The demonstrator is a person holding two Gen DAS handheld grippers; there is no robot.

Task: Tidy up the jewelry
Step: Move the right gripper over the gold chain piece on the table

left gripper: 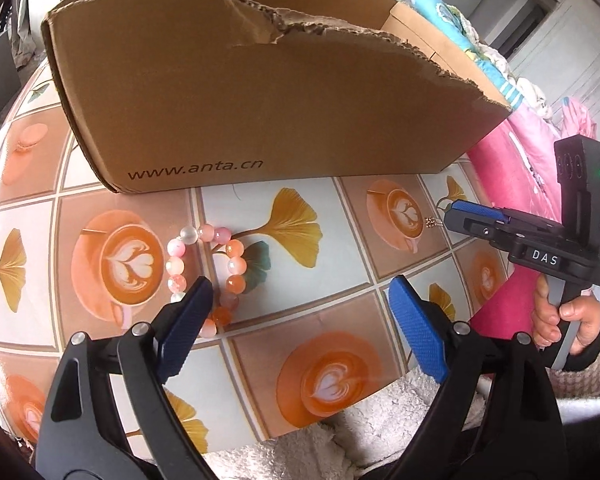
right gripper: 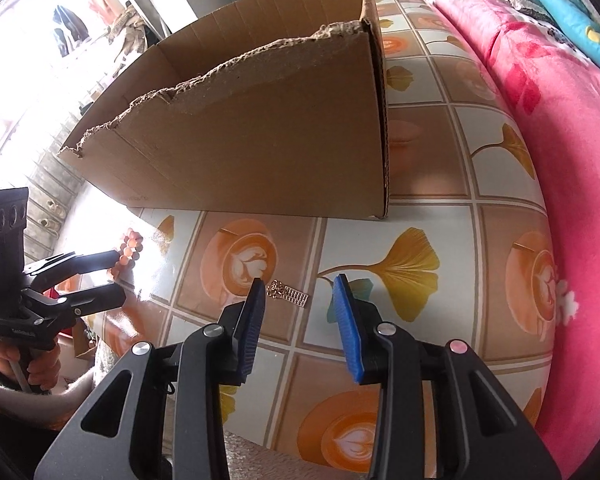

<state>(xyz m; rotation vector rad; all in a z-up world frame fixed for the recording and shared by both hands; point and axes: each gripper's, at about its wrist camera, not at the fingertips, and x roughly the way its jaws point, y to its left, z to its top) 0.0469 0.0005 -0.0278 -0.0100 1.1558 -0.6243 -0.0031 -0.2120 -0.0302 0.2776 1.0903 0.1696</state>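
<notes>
A bracelet of pink and orange beads (left gripper: 204,276) lies on the patterned tabletop (left gripper: 332,248). My left gripper (left gripper: 300,284) hangs over it, jaws wide open; its left finger (left gripper: 192,308) covers the bracelet's lower beads, and the ring lies mostly outside the gap. A small gold chain piece (right gripper: 288,294) lies flat on the table between the fingers of my right gripper (right gripper: 299,280), close to the left pad (right gripper: 252,312); the pads stand apart from it. A cardboard box (left gripper: 260,100) with a torn front wall stands just behind both.
The box (right gripper: 260,140) is open at the top and its inside is hidden. A pink blanket (right gripper: 560,160) runs along the table's right side. White fluffy cloth (left gripper: 380,432) lies at the near edge. A hand (left gripper: 560,320) holds the right gripper's handle.
</notes>
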